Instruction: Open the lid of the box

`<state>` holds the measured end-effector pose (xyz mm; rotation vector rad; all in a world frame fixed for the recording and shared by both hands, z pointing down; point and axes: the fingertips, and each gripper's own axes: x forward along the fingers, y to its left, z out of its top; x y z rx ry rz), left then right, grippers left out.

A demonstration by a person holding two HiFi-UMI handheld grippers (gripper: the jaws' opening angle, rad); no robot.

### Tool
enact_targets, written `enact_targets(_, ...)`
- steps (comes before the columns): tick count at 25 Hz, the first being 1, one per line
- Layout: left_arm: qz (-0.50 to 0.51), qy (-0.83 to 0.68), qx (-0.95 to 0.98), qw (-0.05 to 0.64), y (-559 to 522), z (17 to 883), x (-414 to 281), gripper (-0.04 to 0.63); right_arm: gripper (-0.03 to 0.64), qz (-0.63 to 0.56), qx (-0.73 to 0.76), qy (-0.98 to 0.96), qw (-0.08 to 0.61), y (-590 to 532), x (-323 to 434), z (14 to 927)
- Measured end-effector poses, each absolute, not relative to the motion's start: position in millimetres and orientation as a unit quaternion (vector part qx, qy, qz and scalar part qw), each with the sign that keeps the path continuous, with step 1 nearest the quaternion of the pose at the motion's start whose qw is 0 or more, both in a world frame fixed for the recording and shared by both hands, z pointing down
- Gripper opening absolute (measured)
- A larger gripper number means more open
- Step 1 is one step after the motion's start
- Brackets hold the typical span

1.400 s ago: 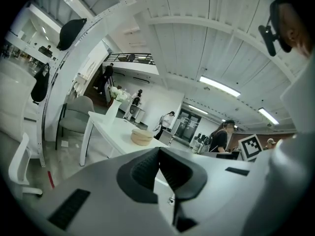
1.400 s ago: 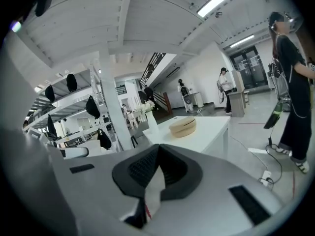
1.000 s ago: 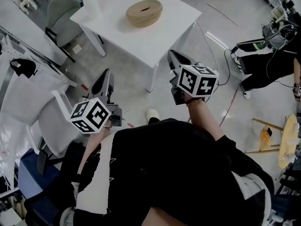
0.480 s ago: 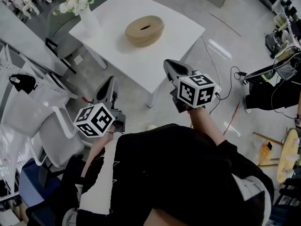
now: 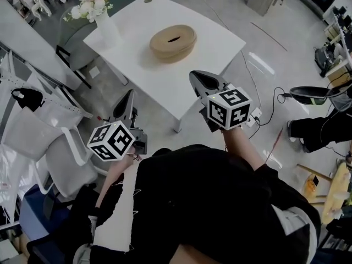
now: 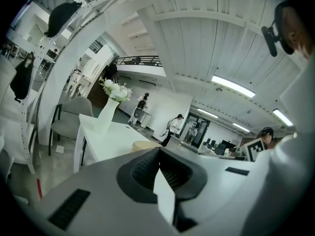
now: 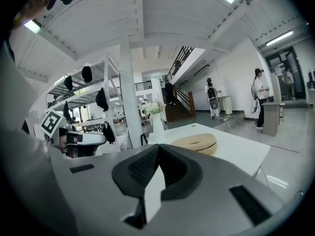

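A low oval tan box [image 5: 173,41] with a slot in its lid sits on the white table [image 5: 220,43] ahead of me; it also shows as the box [image 7: 195,142] in the right gripper view and as a sliver of the box [image 6: 145,145] in the left one. My right gripper [image 5: 199,80] hovers just short of the table's near edge, its jaws shut with nothing between them. My left gripper [image 5: 128,100] hangs lower left, off the table above the floor, jaws closed together and empty.
A white vase of flowers [image 5: 102,21] stands on the table's left corner. A grey chair [image 5: 71,32] sits behind it, a white chair [image 5: 60,153] at my left. Cables [image 5: 264,109] trail on the floor at right. People [image 7: 259,95] stand far off.
Both grippers have advanced toward the table; the box and vase now sit lower and nearer in the head view. The right gripper has rolled a little. Both stay shut.
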<state>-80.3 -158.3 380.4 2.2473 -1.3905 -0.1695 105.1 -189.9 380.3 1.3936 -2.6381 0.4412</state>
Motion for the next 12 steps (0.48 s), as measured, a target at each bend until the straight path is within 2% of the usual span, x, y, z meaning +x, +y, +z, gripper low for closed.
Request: enact_targets(12, -0.041, -0.523, 0.811, 0.26, -163, 410, -117, 0.011, 0.005, 0.205, 0.493, -0.843, 0.064, -212, 103, 424)
